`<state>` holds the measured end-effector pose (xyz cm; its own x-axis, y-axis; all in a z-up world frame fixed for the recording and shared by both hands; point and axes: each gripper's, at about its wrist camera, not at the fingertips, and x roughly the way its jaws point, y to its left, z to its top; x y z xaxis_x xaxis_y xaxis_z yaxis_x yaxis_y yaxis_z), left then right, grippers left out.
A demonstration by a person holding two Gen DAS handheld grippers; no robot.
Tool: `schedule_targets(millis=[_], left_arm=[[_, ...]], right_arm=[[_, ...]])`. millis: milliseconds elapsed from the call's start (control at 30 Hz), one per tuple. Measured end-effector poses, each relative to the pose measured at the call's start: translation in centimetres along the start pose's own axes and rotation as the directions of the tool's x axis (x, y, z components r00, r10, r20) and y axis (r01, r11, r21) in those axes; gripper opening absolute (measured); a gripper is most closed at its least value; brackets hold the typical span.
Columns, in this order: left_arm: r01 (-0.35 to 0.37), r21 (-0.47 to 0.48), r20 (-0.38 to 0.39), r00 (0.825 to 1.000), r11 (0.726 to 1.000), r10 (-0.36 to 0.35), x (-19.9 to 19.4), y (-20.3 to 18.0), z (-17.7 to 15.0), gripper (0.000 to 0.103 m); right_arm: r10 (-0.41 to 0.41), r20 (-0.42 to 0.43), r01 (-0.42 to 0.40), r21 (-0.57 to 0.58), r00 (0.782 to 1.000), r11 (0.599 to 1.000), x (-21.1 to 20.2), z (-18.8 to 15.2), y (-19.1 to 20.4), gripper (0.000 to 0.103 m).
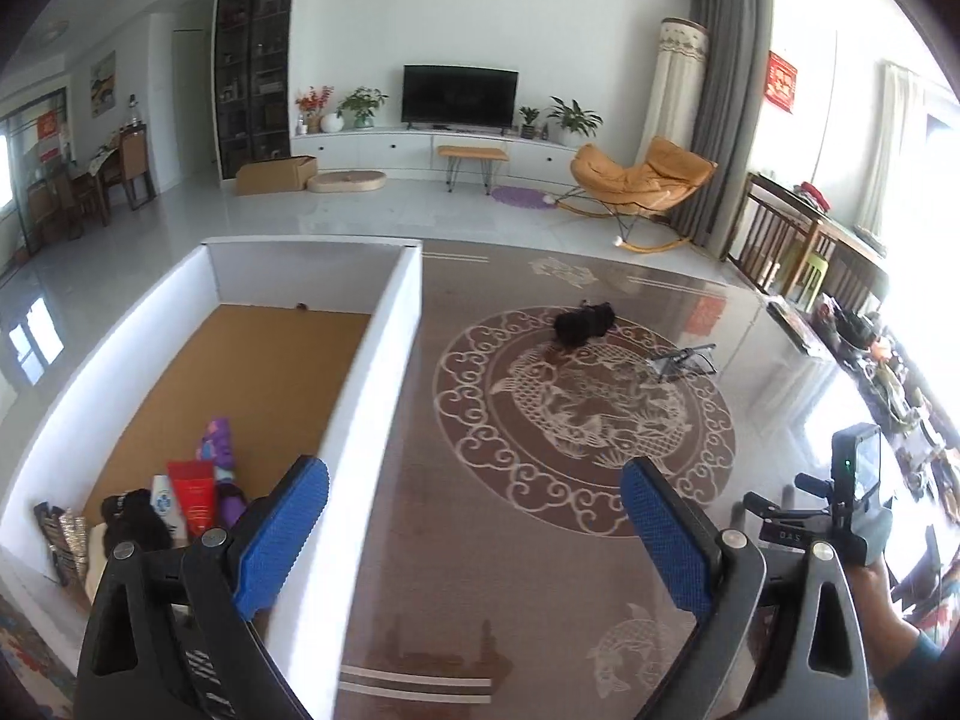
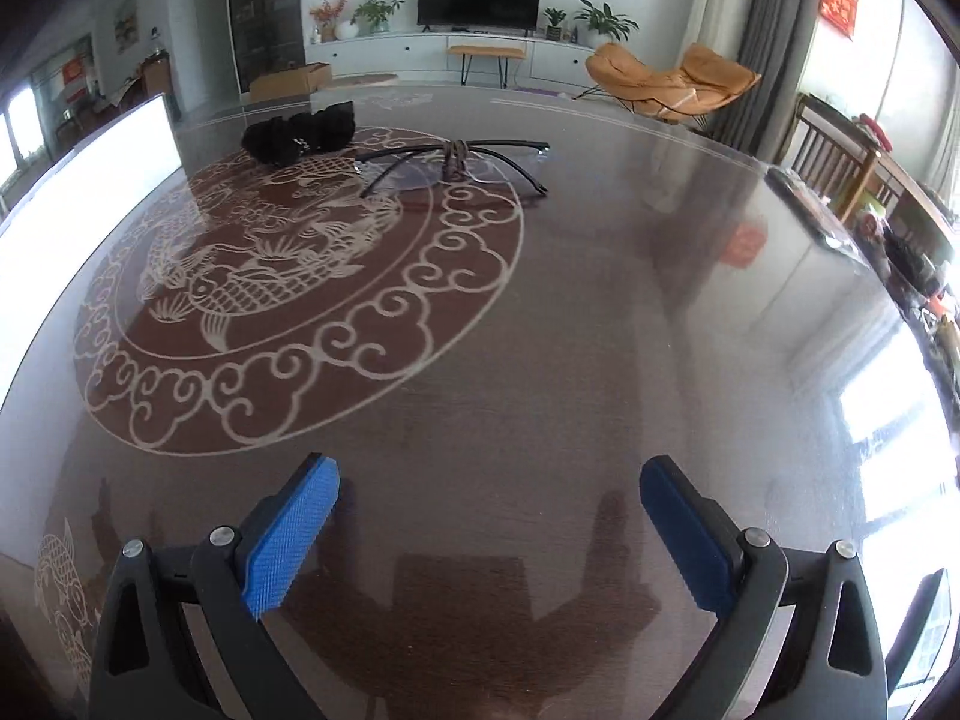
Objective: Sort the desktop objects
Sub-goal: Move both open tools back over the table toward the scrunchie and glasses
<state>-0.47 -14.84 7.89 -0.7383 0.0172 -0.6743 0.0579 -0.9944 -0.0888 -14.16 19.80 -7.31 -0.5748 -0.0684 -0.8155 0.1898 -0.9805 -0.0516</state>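
My left gripper is open and holds nothing, hovering above the brown patterned table beside the right wall of a white box. In the box's near corner lie a red tube, a white bottle, a purple item and a dark fluffy thing. A black fluffy object and a pair of glasses rest farther out on the table. My right gripper is open and empty over bare table, well short of the glasses. It also shows at the right edge of the left wrist view.
The white box has a brown cork-like floor with free room at its far end. Clutter lines the table's right edge. Beyond the table are a TV, an orange rocking chair and a wooden chair.
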Motion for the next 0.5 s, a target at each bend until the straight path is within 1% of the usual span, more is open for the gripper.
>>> schedule_targets(millis=[33,67,133,200,300,367,433,500], left_arm=[[0.017,0.023,-0.022,1.000,1.000,-0.016,1.0,-1.6,-0.3,0.099],[0.028,0.046,-0.043,0.999,0.999,-0.026,2.1,-3.2,-0.6,0.099],[0.048,0.086,-0.074,0.996,0.995,-0.042,4.2,-5.8,-1.8,0.099],[0.050,0.108,-0.112,0.993,0.993,-0.038,6.8,-7.6,-2.9,0.099],[0.013,0.107,-0.182,0.983,0.994,0.007,11.0,-8.5,-4.6,0.099],[-0.016,0.092,-0.224,0.974,0.996,0.036,13.4,-8.3,-5.4,0.099],[-0.017,0.062,-0.250,0.968,0.998,0.032,14.7,-8.0,-5.8,0.099],[-0.015,0.049,-0.258,0.966,0.999,0.027,15.5,-7.9,-6.3,0.099]], right_arm=[[0.024,0.005,-0.024,0.038,1.000,0.999,0.2,-0.5,-0.8,0.103],[0.021,0.008,-0.022,0.060,1.000,0.998,0.3,-0.6,-1.1,0.103],[0.003,0.001,-0.003,0.069,1.000,0.998,0.4,-0.5,-1.2,0.103],[0.000,0.001,0.000,0.066,1.000,0.998,0.3,-0.4,-0.9,0.103],[0.000,0.001,0.000,0.066,1.000,0.998,0.4,-0.4,-0.8,0.103],[0.000,0.001,0.000,0.066,1.000,0.998,0.4,-0.4,-0.8,0.103],[0.000,0.001,0.000,0.066,1.000,0.998,0.4,-0.4,-0.8,0.103],[0.000,0.001,0.000,0.066,1.000,0.998,0.4,-0.4,-0.8,0.103]])
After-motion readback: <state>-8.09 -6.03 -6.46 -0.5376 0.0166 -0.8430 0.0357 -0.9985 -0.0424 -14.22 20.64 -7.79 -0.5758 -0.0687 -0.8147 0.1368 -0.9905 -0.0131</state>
